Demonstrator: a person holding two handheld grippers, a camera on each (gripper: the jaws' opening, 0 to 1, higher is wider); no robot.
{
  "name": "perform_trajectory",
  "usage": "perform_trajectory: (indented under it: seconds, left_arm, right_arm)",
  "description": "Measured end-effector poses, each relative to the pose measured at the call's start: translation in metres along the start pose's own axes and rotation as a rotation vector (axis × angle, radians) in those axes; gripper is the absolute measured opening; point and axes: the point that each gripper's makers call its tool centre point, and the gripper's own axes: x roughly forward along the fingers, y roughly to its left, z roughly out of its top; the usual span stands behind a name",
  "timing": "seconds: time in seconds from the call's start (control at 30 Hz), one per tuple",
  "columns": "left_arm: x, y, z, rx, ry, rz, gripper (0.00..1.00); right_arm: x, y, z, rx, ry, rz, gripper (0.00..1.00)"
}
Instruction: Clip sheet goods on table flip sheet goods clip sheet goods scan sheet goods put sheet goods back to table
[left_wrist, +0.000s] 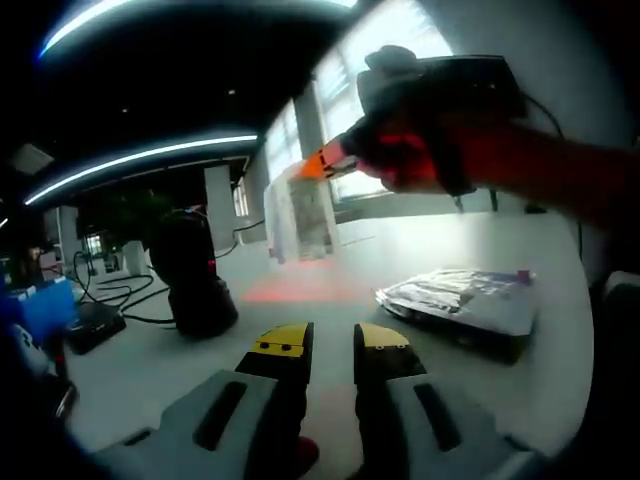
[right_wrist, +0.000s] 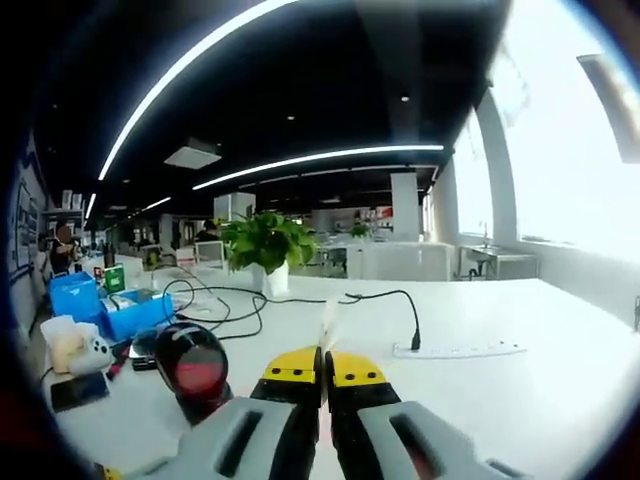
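In the left gripper view, the left gripper (left_wrist: 333, 345) hovers low over a smooth white table (left_wrist: 420, 250), its two grey jaws with yellow tips standing a narrow gap apart and holding nothing. The right gripper (left_wrist: 318, 162) comes in from the upper right, a dark blocky body with an orange tip, pinching the upper edge of a thin, pale, translucent sheet packet (left_wrist: 300, 212) that hangs upright above the table, well beyond the left jaws. Below the packet a soft red patch of light (left_wrist: 295, 288) lies on the tabletop. To the left stands a rounded, glossy black barcode scanner (left_wrist: 192, 275) on a wide base, with black cables (left_wrist: 110, 292) trailing behind it. To the right lies a flat, crinkled, silvery foil-wrapped packet (left_wrist: 460, 298).

In the right gripper view, the right gripper's (right_wrist: 322, 370) yellow-tipped jaws are pressed nearly together on the sheet, seen edge-on as a thin pale sliver (right_wrist: 327, 325) rising between them. The scanner (right_wrist: 195, 368) sits to the lower left, its round window glowing red. Farther back are a leafy green plant in a white pot (right_wrist: 265, 245), a long white power strip (right_wrist: 458, 349), and a blue plastic box (right_wrist: 105, 305).
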Motion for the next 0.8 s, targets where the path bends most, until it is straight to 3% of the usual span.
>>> perform_trajectory:
  seconds: [0.3,0.8]
  left_arm:
    - [0.001,0.001,0.000,0.000,0.002,0.004,0.09]
    - [0.003,0.002,-0.001,0.003,0.003,0.005,0.09]
  right_arm:
    - [-0.008,-0.004,0.009,-0.039,-0.007,0.049,0.00]
    - [-0.038,-0.038,0.032,-0.086,-0.015,0.115,0.00]
